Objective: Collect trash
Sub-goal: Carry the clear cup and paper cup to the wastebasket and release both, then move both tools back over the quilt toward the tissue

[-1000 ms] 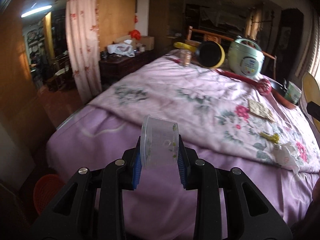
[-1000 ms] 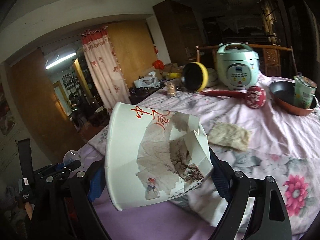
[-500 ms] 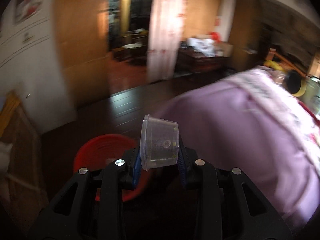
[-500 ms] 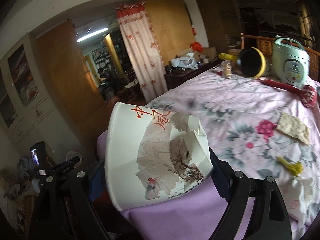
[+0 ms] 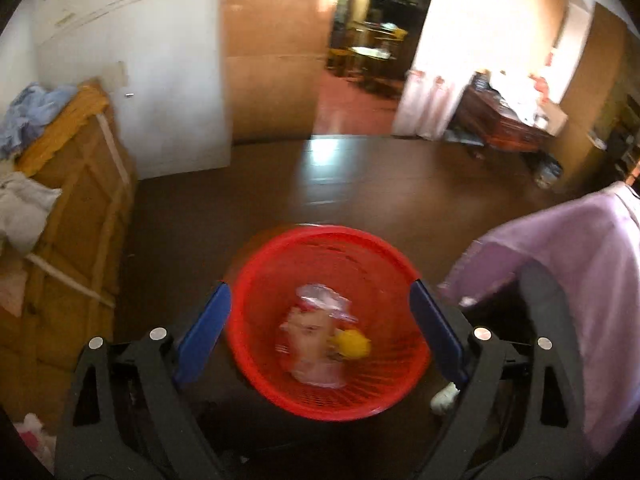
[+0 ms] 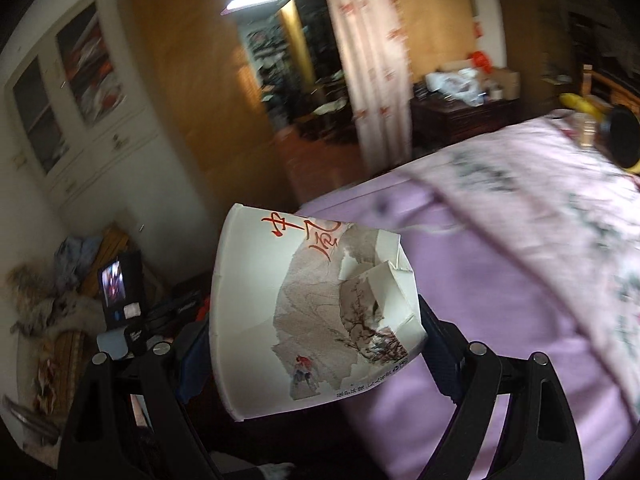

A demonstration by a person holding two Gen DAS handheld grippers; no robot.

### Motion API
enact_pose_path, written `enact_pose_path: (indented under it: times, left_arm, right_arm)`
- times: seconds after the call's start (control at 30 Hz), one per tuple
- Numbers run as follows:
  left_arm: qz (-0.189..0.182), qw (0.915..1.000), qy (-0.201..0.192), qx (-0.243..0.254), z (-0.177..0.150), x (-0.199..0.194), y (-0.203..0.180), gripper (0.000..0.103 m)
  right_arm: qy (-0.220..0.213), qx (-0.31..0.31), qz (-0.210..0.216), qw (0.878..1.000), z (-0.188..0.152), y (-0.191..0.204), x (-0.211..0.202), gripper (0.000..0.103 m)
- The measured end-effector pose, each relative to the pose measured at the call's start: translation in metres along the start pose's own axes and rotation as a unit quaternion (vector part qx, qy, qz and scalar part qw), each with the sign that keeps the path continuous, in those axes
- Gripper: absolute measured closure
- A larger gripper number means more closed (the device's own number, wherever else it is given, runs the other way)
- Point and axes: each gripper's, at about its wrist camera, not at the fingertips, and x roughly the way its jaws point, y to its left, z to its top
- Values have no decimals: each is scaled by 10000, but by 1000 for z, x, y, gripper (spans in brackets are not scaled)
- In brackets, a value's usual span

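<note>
In the left wrist view, my left gripper (image 5: 320,320) is open wide and empty, right above a red mesh trash basket (image 5: 260,276) on the dark floor. Inside the basket lie a clear plastic cup (image 5: 316,340) and a yellow scrap (image 5: 353,345). In the right wrist view, my right gripper (image 6: 316,340) is shut on a crushed white paper bowl (image 6: 280,312) with red characters and a grey print, held above the edge of the purple bed (image 6: 500,300).
A wooden crate (image 5: 80,216) with cloths on it stands left of the basket. The purple bedspread (image 5: 580,280) hangs at the right. A small white scrap (image 5: 444,398) lies by the basket. A doorway (image 5: 360,52) opens beyond the dark floor.
My left gripper swung from the bed to over the red basket, opened, and the clear plastic cup dropped into it. My right gripper with the paper bowl swung left towards the bed's edge.
</note>
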Motion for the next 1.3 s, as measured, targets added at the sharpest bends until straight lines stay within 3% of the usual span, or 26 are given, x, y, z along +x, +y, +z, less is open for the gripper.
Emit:
enact_pose_path:
  times: [0.1,0.23,0.43,0.53,0.73,0.9,1.13,1.3]
  left_arm:
    - [374,9988,-137,-268,4,-8,20,15]
    - [536,9951,-265,-789,13,-13,46,12]
    - [399,9878,-215,-1489,19,-11,76,12]
    - [297,9878,-97,-1528,18,-6,77,12]
    - [202,9922,-50,-1229,16,-5,58,12]
    - [150,9956,-24,-926,14,-6,36,12]
    - [-141,9991,-225,-318,4,-25,-6,12]
    - [-409,9984,-322,223,-6,-37,-44,12]
  right_arm:
    - [358,-203,234,9989,3,29,37,16]
    - [766,-476,518,9946,5,72,87,16]
    - [1361,-781,677,9853,18,123,167,15]
    - [1453,-688,700,9845,16,126,174,15]
    - [1213,-201,799,9892,16,96,143,15]
    - [681,19,488,9965,12,53,93,15]
    - [-130,219,-344,9991,-4,-5,11,11]
    - [-640,391,-1309,9886,-22,-53,-51,11]
